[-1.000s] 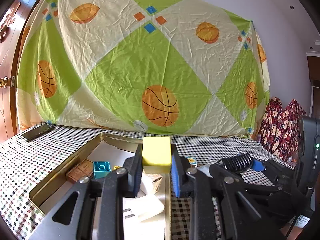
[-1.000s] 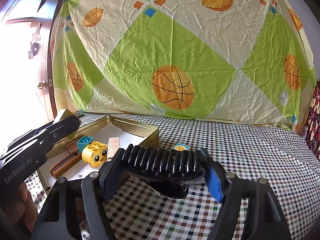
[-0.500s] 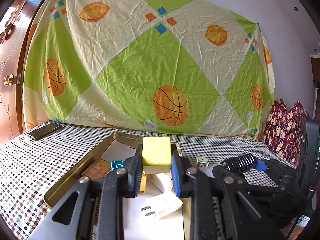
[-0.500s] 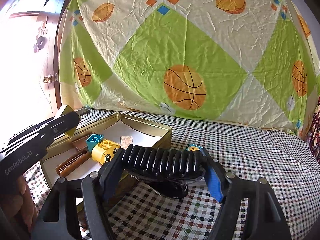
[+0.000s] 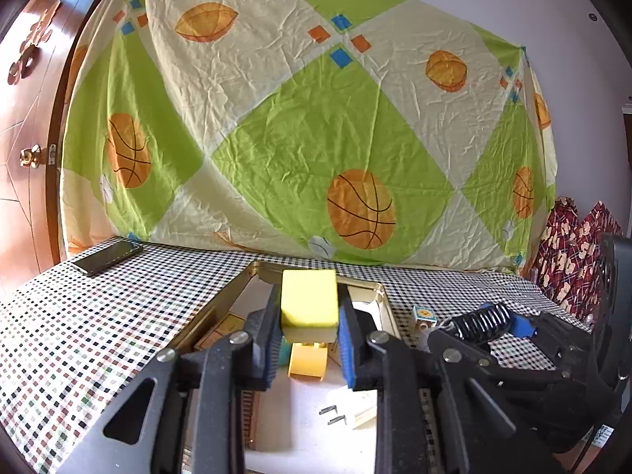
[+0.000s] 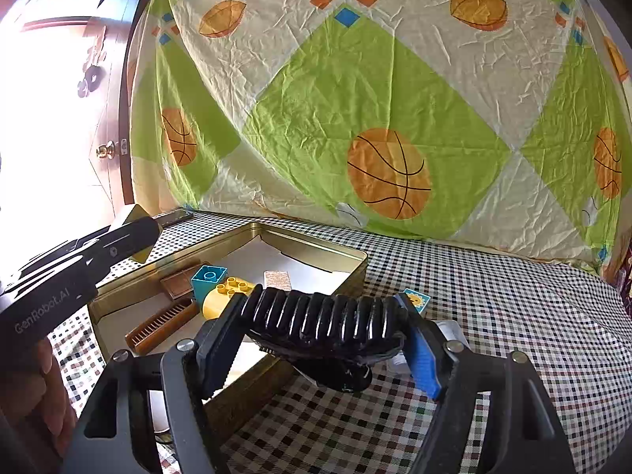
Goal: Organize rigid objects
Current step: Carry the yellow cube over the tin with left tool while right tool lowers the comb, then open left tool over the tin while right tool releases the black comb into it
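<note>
My left gripper (image 5: 309, 312) is shut on a yellow block (image 5: 309, 296) and hangs over the open gold tin (image 5: 262, 270). Below it in the tin lie a yellow toy brick (image 5: 308, 361) and a white plug (image 5: 353, 414). My right gripper (image 6: 322, 326) is shut on a black ribbed hair claw (image 6: 320, 314), just past the tin's (image 6: 316, 245) near right corner. The right wrist view also shows a teal brick (image 6: 208, 276), the yellow toy brick (image 6: 227, 292) and a brown comb (image 6: 162, 326) in the tin. The left gripper (image 6: 136, 235) with the yellow block (image 6: 135, 213) shows at the left there.
A small cube with a sun face (image 6: 416, 300) stands on the checked tablecloth (image 6: 493, 316) right of the tin. A dark phone (image 5: 106, 256) lies far left. A basketball-print sheet (image 5: 316, 138) hangs behind. A wooden door (image 5: 23, 118) stands left, and a hand (image 6: 43, 387) grips the left tool.
Both grippers have moved left with their loads. The tin has slid from the left to under the left gripper, and sits closer to the right gripper. Neither grip has changed.
</note>
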Motion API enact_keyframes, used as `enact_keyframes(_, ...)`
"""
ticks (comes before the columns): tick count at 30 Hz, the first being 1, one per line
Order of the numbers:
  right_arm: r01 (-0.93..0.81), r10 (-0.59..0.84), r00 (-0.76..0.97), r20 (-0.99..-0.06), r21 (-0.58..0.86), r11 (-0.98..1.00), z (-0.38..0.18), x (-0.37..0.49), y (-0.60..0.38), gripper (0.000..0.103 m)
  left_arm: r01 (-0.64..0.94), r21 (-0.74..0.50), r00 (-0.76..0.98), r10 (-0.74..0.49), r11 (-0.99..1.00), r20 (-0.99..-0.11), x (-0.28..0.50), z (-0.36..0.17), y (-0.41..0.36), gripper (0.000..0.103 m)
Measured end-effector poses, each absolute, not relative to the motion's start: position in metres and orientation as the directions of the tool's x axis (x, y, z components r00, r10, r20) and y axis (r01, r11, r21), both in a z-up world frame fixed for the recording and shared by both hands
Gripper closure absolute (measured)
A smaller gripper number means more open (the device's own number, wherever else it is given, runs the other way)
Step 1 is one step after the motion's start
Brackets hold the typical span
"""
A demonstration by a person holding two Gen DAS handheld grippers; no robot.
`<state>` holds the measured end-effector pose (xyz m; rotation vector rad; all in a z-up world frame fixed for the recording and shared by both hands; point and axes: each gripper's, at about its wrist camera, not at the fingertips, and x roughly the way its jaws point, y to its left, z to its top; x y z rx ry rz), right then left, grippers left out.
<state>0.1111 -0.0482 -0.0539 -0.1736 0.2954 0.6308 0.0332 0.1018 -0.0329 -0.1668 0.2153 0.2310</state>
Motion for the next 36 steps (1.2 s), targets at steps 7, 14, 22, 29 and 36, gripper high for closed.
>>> enact_keyframes(7,-0.622,0.568,0.758,-0.321,-0.094,0.777,-0.049,0.11,-0.033,0.028,-0.26,-0.13,0.942,0.222,0.957,-0.251,0.036,-0.035,0.114,0.08)
enact_keyframes(14,-0.643,0.581,0.743,-0.331,-0.113,0.757,-0.044,0.114,-0.015,0.028,-0.272,-0.121,0.932,0.229,0.955,-0.281,0.043,-0.039,0.124,0.08)
enact_keyframes(22,-0.659,0.58,0.725,-0.371,-0.127,0.742,-0.045,0.128,0.007,0.028,-0.265,-0.123,0.914,0.208,0.957,-0.348,0.058,-0.036,0.144,0.08)
enact_keyframes(29,-0.677,0.576,0.706,-0.411,-0.154,0.72,-0.047,0.139,0.033,0.028,-0.264,-0.114,0.891,0.197,0.958,-0.409,0.073,-0.037,0.162,0.08)
enact_keyframes(36,-0.695,0.561,0.68,-0.472,-0.173,0.698,-0.058,0.148,0.054,0.028,-0.256,-0.06,0.861,0.199,0.965,-0.467,0.089,-0.042,0.165,0.08)
